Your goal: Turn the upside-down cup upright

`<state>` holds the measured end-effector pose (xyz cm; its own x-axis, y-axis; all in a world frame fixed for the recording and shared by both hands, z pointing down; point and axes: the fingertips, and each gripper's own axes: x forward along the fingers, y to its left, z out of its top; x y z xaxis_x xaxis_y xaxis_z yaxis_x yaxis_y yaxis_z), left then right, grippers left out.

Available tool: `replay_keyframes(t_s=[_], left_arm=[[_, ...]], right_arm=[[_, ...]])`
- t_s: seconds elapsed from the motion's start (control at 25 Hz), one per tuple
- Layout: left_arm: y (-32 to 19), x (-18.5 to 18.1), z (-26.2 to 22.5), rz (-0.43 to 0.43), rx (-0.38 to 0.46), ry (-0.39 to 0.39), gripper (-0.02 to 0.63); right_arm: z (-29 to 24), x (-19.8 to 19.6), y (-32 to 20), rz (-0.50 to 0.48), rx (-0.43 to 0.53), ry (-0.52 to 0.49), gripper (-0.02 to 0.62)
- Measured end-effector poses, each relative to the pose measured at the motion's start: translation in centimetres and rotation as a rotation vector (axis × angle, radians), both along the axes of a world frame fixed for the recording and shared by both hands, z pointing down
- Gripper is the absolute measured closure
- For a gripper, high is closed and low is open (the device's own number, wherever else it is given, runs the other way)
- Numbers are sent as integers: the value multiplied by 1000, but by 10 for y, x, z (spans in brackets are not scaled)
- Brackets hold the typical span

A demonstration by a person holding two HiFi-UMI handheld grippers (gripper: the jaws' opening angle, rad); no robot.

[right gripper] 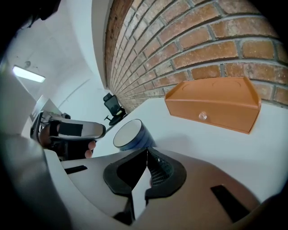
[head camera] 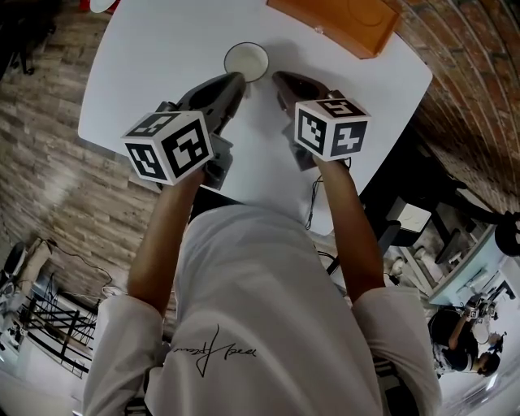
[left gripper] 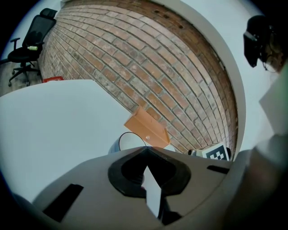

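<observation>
Head view, over a white worktop (head camera: 154, 65): a small blue cup with a pale round top face (head camera: 245, 61) stands toward the far side, just beyond the tips of the left gripper (head camera: 237, 80) and the right gripper (head camera: 279, 78). From the pale flat face it appears to sit mouth-down, not yet turned. Each gripper's own view shows its jaws pressed together on nothing, with the cup just ahead of them. An orange flat box with a small clear knob (head camera: 337, 20) lies at the far right edge, apart from the cup.

The main risk is a nudge. A gripper moving forward with its jaws pressed together would push the cup across the smooth worktop, toward the far edge or the box. The cup's wall looks slick, so a shallow pinch could let it slip partway through the turn. The two tips sit near each other and could also clash.
</observation>
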<state>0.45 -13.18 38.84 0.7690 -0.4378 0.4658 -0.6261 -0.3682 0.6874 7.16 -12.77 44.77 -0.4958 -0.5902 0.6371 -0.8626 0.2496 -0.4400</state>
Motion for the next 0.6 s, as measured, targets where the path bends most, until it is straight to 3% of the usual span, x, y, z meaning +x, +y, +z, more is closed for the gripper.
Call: replay_keyframes(t_s=[0.6], left_arm=[[44, -7, -16, -34, 3, -2, 595]], right_arm=[[-41, -14, 51, -117, 75, 7, 575]])
